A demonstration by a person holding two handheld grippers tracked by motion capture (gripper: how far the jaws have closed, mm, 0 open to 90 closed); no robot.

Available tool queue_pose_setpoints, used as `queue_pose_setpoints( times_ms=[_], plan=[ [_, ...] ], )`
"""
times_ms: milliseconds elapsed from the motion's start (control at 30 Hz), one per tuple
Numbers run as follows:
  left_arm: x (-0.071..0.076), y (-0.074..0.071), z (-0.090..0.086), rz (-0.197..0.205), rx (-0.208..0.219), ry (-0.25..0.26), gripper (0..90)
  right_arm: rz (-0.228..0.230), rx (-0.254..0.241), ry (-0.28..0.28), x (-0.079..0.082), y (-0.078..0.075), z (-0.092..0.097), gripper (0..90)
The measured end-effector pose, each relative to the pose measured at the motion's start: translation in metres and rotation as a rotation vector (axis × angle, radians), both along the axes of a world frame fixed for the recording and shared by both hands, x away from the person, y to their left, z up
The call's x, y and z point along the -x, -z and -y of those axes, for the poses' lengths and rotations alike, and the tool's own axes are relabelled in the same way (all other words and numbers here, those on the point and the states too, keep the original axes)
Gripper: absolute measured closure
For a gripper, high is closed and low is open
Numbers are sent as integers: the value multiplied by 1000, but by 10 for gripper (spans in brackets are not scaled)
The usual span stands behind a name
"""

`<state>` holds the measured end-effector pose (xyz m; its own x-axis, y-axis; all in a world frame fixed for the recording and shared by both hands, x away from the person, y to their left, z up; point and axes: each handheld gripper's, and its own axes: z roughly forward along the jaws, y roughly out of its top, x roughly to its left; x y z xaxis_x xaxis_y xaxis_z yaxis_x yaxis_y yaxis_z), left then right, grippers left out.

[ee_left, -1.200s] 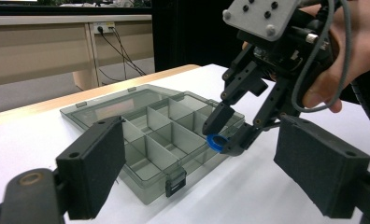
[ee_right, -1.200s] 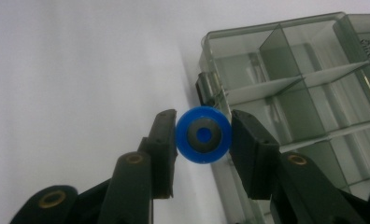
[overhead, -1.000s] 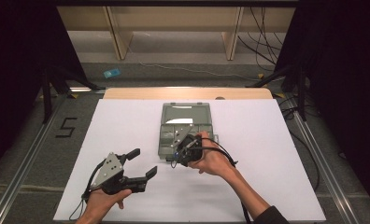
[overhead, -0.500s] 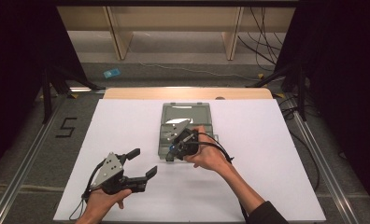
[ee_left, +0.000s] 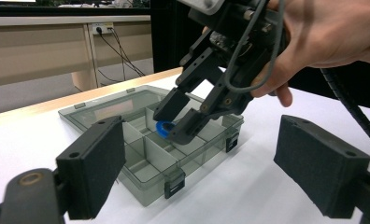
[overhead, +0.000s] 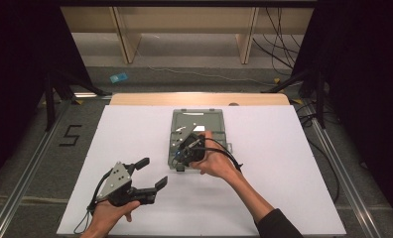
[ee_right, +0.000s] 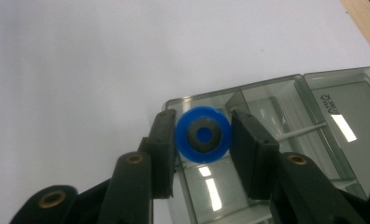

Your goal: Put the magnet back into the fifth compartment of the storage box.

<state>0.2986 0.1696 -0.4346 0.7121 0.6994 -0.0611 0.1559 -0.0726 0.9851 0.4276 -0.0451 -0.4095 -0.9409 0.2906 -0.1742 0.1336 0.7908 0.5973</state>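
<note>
Right claw (ee_right: 199, 140) is clamped on a round blue plastic disc with a grey centre (ee_right: 202, 134), poised over a compartment at the near end of the clear grey plastic compartment box (overhead: 212, 121), mid-bench toward the far edge. Left claw (overhead: 149, 173) rests released, jaws wide apart, by the near edge of the white bench (overhead: 294, 163).

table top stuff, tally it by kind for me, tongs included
tongs: 2, the left tongs open on the white table, the right tongs shut on the blue ring
compartment box: 1, the clear grey box with its lid open
blue ring: 1, held over the box
total: 4
</note>
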Motion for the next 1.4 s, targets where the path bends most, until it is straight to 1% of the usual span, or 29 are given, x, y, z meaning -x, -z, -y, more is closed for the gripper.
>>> queue_pose_setpoints(
  times_ms=[233, 367, 433, 700, 900, 933, 967, 1033, 1067, 1133, 1233, 1400],
  plan=[
    [0, 0, 0, 2, 0, -2, 157, -7, 3, 7, -8, 7, -9, 623],
    [0, 0, 0, 1, 0, 0, 157, -2, 4, 13, -12, 10, -10, 623],
    [0, 0, 0, 1, 0, 0, 157, -7, 4, 21, -16, 12, -10, 623],
    [0, -1, 0, 0, 0, 1, 157, -7, 1, 33, -21, 15, -13, 623],
    [-2, -1, -1, 29, -16, -4, 157, -14, 4, 28, -24, 18, -17, 622],
    [-1, -1, 0, 12, -5, 0, 157, -8, 6, 34, -24, 19, -18, 622],
    [1, -1, 0, -5, 7, 0, 157, -10, 7, 33, -25, 20, -19, 622],
    [0, -1, 0, 8, 5, 4, 157, -13, 11, 35, -26, 21, -20, 622],
    [-1, 0, 0, 9, 12, 9, 157, -15, 14, 33, -27, 23, -20, 621],
    [0, -1, 0, 3, 2, 1, 157, -18, 17, 33, -28, 25, -21, 621],
    [0, -1, 0, 2, 5, 1, 157, -28, 26, 32, -29, 27, -21, 621],
    [0, -1, 0, 3, 5, 1, 157, -26, 30, 35, -30, 28, -21, 619]
  ],
)
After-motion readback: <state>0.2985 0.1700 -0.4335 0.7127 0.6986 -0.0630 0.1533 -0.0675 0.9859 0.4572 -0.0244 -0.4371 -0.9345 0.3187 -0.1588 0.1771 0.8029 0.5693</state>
